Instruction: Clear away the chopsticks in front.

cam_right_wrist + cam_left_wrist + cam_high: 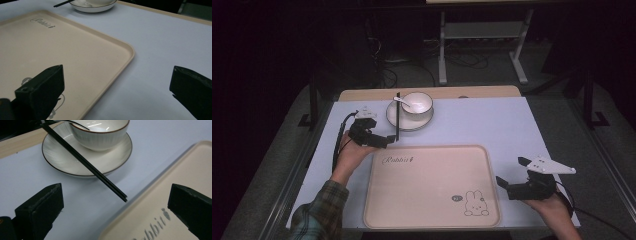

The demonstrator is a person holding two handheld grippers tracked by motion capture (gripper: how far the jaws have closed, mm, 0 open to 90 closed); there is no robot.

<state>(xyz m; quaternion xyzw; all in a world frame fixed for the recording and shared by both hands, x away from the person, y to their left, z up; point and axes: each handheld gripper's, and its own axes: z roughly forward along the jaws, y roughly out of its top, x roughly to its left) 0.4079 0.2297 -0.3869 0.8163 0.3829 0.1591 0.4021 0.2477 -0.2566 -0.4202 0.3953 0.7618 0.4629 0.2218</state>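
Observation:
A white bowl (pixel 417 103) with a white spoon (pixel 401 101) in it stands on a white plate (pixel 409 120) at the back of the table. Black chopsticks (pixel 398 116) lie across the plate's left side, their tips hanging toward the beige tray (pixel 432 186). In the left gripper view the chopsticks (pixel 85 162) cross the plate (pixel 62 157) under the bowl (pixel 100 135), ending just ahead of my jaws. My left gripper (pixel 388 140) is open beside the tray's back left corner. My right gripper (pixel 511 174) is open, empty, at the tray's right edge (pixel 125 62).
The tray carries a "Rabbit" word (pixel 397 160) and a rabbit drawing (pixel 475 204). The pale table top (pixel 492 122) stretches bare to the right of the plate. A wooden strip (pixel 362 94) runs along the table's far edge, with dark floor and a metal stand beyond.

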